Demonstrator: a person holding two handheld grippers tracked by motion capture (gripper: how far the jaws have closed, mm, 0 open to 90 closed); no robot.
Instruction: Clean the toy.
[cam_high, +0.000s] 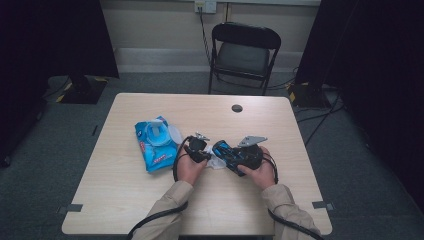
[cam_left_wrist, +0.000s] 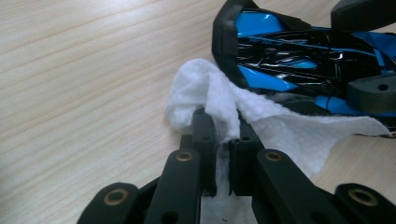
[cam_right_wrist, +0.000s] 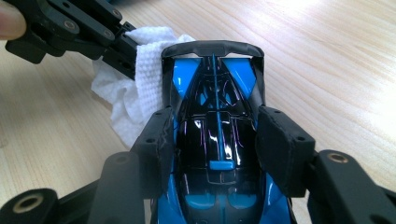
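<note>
A blue and black toy race car (cam_right_wrist: 217, 84) is clamped by its sides between the pads of my right gripper (cam_right_wrist: 215, 128), just above the wooden table. In the high view the car (cam_high: 226, 151) sits near the table's middle, held by the right gripper (cam_high: 239, 156). My left gripper (cam_left_wrist: 223, 126) is shut on a crumpled white wipe (cam_left_wrist: 285, 128), which it presses against the car's (cam_left_wrist: 299, 60) end and lower edge. From the right gripper view the wipe (cam_right_wrist: 140, 79) bunches at the car's left, with the left gripper (cam_right_wrist: 116, 49) coming in from the upper left. The left gripper (cam_high: 201, 149) meets the wipe (cam_high: 216, 163) beside the car.
A blue pack of wet wipes (cam_high: 156, 142) with its lid open lies to the left of my hands. The table (cam_high: 150, 200) has a dark round hole (cam_high: 237, 108) near its far edge. A black folding chair (cam_high: 245, 50) stands behind the table.
</note>
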